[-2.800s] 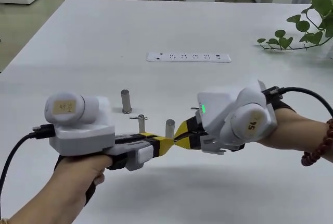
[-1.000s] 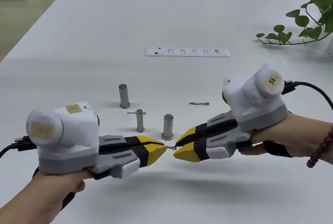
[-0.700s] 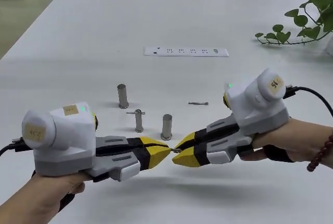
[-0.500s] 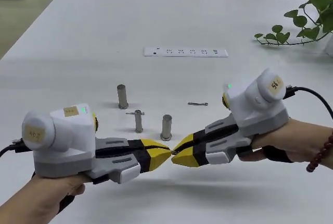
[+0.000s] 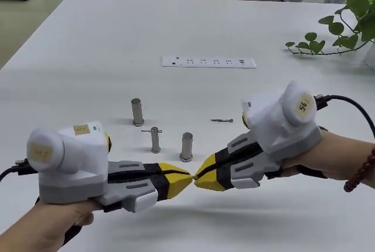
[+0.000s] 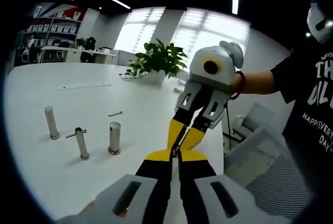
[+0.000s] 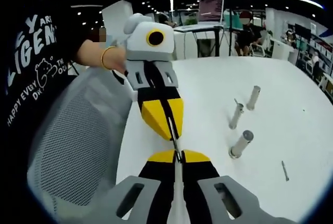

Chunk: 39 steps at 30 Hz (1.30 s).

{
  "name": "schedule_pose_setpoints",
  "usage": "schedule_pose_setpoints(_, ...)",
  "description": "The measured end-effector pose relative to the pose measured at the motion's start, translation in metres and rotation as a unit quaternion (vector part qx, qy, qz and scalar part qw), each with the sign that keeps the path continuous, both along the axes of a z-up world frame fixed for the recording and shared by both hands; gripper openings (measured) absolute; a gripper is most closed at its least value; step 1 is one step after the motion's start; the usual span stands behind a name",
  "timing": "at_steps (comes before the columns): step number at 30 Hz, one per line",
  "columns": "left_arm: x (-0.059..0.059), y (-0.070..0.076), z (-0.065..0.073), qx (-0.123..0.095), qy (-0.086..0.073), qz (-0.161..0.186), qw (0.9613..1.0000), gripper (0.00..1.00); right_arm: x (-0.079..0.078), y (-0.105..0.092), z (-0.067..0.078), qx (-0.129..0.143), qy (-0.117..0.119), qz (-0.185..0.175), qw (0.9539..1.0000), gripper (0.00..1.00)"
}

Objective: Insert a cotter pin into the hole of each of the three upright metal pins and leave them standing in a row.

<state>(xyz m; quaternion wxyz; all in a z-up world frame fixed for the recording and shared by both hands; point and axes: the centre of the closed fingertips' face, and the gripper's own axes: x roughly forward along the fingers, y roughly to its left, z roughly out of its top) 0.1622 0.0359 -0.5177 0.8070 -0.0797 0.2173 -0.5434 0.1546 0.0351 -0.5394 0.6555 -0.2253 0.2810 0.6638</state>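
Observation:
Three upright metal pins stand on the white table: the far one (image 5: 137,112), the middle one (image 5: 155,139) with a cotter pin through its top, and the near one (image 5: 187,146). In front of them my left gripper (image 5: 188,177) and right gripper (image 5: 198,177) meet tip to tip. A thin cotter pin (image 7: 173,136) runs between the two sets of yellow tips, and both grippers look shut on it. The left gripper view has the right gripper (image 6: 179,141) pointing down at my own tips (image 6: 175,153). A loose cotter pin (image 5: 222,121) lies to the right of the pins.
A white power strip (image 5: 208,62) lies farther back on the table. A green plant (image 5: 345,23) reaches in at the back right. A cable (image 5: 351,108) trails from the right gripper. In the right gripper view a mesh chair (image 7: 78,146) stands beside the table edge.
The two grippers have closed the small gap between their tips and now touch, slightly lower and nearer to me. The pins and the loose cotter pin have stayed put.

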Motion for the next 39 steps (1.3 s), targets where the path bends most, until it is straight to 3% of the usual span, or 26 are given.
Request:
schedule_pose_setpoints(7, 0.002, 0.003, -0.007, 0.02, -0.004, 0.004, 0.9998, 0.02, 0.0, -0.004, -0.006, -0.037, -0.031, 0.033, 0.9983, 0.0)
schedule_pose_setpoints(18, 0.01, 0.004, -0.015, 0.047, -0.02, 0.026, 0.9983, 0.03, 0.013, -0.016, -0.011, -0.079, -0.061, 0.033, 0.9945, 0.0)
schedule_pose_setpoints(23, 0.02, 0.007, -0.016, 0.06, -0.039, 0.049, 0.9963, 0.1, 0.024, -0.024, -0.014, -0.101, -0.077, 0.023, 0.9916, 0.0)
schedule_pose_setpoints(39, 0.052, 0.013, -0.022, 0.077, -0.067, 0.127, 0.9865, 0.21, 0.059, -0.037, -0.02, -0.15, -0.107, 0.003, 0.9828, 0.0)
